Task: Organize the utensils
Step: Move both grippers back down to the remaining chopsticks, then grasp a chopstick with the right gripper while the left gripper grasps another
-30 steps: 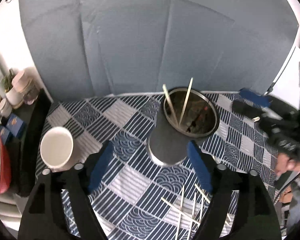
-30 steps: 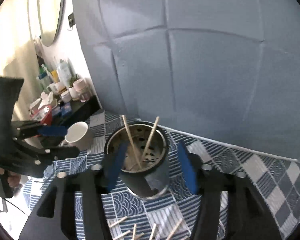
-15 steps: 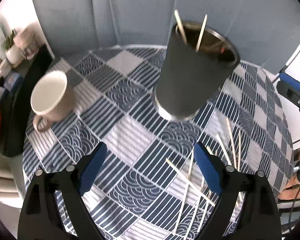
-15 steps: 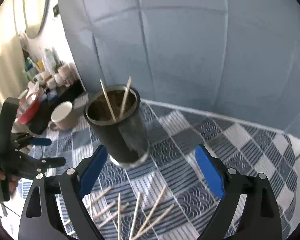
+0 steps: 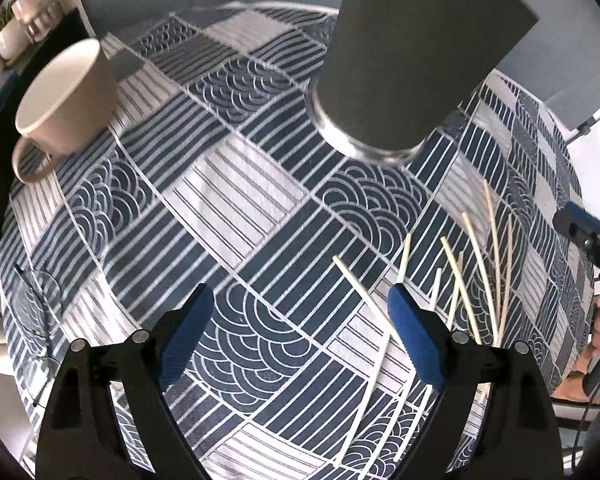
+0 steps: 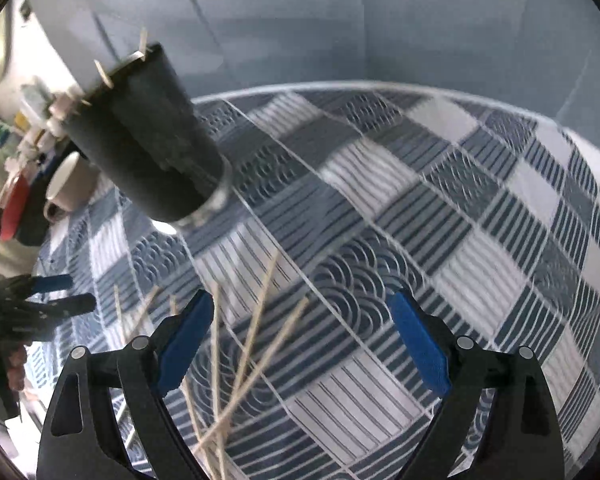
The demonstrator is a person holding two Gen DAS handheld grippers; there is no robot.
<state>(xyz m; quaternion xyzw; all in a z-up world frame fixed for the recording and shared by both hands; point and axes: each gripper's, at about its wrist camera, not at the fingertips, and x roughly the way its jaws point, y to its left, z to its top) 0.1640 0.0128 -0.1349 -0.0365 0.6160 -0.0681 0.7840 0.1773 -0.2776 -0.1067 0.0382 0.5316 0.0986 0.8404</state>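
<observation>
A dark utensil holder stands on the patterned tablecloth; it also shows in the right wrist view, with two chopstick tips poking from its top. Several pale chopsticks lie loose on the cloth, mostly to the right of my left gripper, which is open and empty low over the cloth. In the right wrist view the loose chopsticks lie just inside the left finger of my right gripper, which is open and empty above them.
A beige mug stands at the left of the cloth, also in the right wrist view. A clear glass is at the left edge. A shelf with bottles and a red dish is beyond the table. A grey backdrop stands behind.
Both grippers have come down from above the holder toward the cloth and the loose chopsticks. The holder now looms at the top of both views. Both stay open.
</observation>
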